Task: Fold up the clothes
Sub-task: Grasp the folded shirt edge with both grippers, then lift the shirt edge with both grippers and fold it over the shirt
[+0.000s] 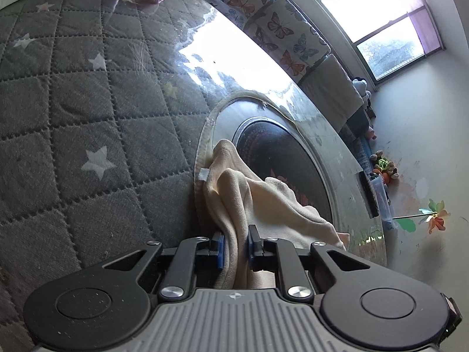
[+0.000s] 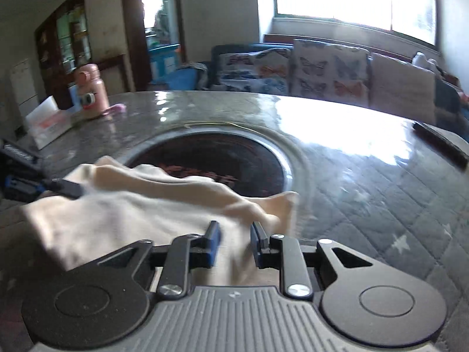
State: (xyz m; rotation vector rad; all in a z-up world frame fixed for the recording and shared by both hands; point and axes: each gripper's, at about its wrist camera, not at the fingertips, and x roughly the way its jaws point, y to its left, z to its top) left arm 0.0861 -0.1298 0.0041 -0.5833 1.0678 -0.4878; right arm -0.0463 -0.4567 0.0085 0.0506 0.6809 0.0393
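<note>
Left wrist view: left gripper (image 1: 236,242) pinches cream cloth (image 1: 263,202) beside open quilted tabletop (image 1: 73,117).

Garment (image 2: 140,211): lies on your bench (image 2: 381,182), draped over the near rim of the round inset plate (image 2: 222,158).
Bottle (image 2: 92,91): far left on your bench.
Cushions (image 2: 331,67): behind your bench.

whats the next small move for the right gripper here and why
Probably close the right gripper on the cream fleece garment. The cloth lies bunched between its blue pads, which do not clearly press it, while the left gripper already pinches another fold. A second firm hold would let both hands lift and spread it over the grey quilted table cover.
</note>
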